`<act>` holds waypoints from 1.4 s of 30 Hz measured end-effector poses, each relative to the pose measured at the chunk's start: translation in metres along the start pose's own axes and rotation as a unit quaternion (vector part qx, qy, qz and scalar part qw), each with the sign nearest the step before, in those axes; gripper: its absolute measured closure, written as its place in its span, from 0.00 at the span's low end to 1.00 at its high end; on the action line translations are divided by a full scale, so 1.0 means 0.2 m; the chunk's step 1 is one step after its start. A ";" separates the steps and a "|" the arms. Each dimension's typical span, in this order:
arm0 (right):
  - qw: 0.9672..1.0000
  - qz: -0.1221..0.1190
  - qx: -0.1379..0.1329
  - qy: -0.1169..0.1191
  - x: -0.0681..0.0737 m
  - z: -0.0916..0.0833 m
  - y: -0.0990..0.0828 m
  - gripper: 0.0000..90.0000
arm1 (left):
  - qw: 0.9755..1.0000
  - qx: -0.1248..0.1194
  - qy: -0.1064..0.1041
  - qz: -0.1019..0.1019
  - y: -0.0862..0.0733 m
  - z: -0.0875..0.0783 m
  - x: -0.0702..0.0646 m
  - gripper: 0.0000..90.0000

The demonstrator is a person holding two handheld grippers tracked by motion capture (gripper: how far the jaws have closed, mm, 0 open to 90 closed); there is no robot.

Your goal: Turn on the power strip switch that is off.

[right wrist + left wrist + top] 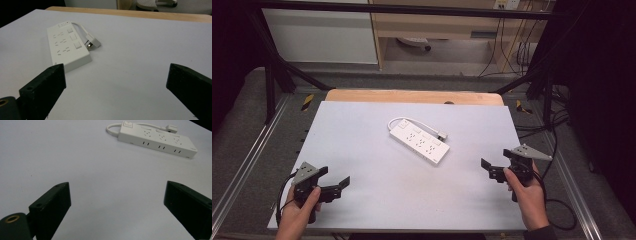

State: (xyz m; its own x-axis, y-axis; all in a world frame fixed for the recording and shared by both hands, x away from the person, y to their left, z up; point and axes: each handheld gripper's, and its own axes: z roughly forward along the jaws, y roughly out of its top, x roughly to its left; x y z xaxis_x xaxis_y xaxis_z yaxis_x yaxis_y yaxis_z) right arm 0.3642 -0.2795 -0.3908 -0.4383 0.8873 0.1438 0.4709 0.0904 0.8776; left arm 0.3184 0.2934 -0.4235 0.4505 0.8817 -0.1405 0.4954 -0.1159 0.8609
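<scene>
Where the white surface [377,200] lies bare: both tongs hover near its near corners.
Left tongs [343,183]: jaws spread wide, holding nothing, near left.
Right tongs [486,167]: jaws spread wide, holding nothing, near right.
Power strip [419,141]: white, flat at centre, slightly far, cord [398,120] looped beside it, plug [441,135] on its far right.

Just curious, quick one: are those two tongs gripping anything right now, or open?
Left tongs: open, holding nothing, over the white table.
Right tongs: open, holding nothing; the power strip lies untouched.
</scene>
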 end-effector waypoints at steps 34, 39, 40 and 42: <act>1.000 -0.008 -0.017 0.015 0.03 0.13 0.25 0.07 | 1.000 0.008 -0.001 -0.001 0.00 0.01 -0.01 0.08; 1.000 -0.022 -0.014 0.013 0.05 0.16 0.29 0.10 | 1.000 0.008 -0.001 -0.001 0.00 0.01 -0.01 0.08; 1.000 -0.025 -0.012 0.011 0.05 0.16 0.29 0.12 | 1.000 0.008 0.000 -0.001 0.00 0.01 -0.01 0.08; 0.999 -0.031 -0.011 0.007 0.05 0.17 0.31 0.17 | 1.000 0.008 0.000 -0.001 0.00 0.01 -0.01 0.08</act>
State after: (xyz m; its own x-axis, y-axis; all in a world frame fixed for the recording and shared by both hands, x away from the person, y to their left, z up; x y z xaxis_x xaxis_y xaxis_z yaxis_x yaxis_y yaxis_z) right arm 0.4152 -0.2493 -0.3507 -0.4763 0.8741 0.0954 0.4261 0.1345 0.8946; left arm 0.3189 0.2913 -0.4251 0.4500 0.8816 -0.1424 0.5084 -0.1218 0.8525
